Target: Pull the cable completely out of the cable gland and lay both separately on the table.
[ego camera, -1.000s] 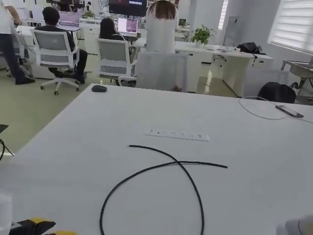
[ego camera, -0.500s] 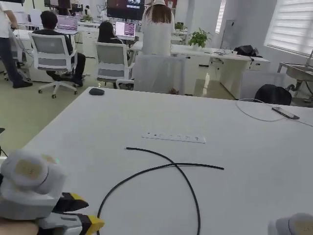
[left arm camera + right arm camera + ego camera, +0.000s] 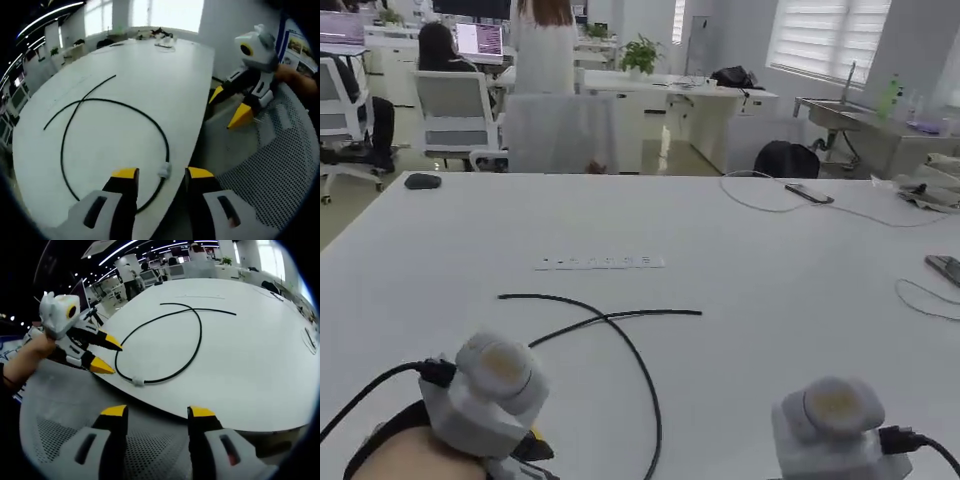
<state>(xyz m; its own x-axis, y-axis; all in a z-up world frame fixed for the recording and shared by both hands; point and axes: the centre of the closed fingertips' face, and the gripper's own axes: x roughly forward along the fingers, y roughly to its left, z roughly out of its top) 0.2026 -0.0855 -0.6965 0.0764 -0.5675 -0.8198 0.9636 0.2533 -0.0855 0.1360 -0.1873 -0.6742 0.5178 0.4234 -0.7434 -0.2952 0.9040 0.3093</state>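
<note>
**Left gripper view.** The left gripper [image 3: 162, 175] points across the near edge of the white table [image 3: 150, 55]. Its two yellow-tipped jaws stand parted with a clear gap and grip nothing. Just beyond that gap, close to the table edge, lies the small white cable gland [image 3: 164, 170]. It is threaded on the black cable [image 3: 100, 101], which leaves it on both sides and forms a large loop that crosses itself farther out on the tabletop. To the right, off the table and above a grey mesh surface [image 3: 285, 170], the right hand [image 3: 295, 75] holds the right gripper [image 3: 221, 112], jaws spread and empty.

**Right gripper view.** The right gripper's own jaws are wide apart with nothing between them, short of the table edge and over the mesh. The gland lies on the table ahead, slightly left of the gap and apart from both tools. The left hand [image 3: 30, 360] brings the left gripper in from the left, jaws open, tips just beside the loop; contact cannot be told.

**Head view.** The rounded housings of both grippers sit at the bottom edge, left one at lower left; jaw opening cannot be read here. The crossed loop lies on the table beyond them, then a flush socket strip [image 3: 600, 262]. A mouse [image 3: 422, 181] sits at the far left and a phone [image 3: 808, 193] at the far right
</note>
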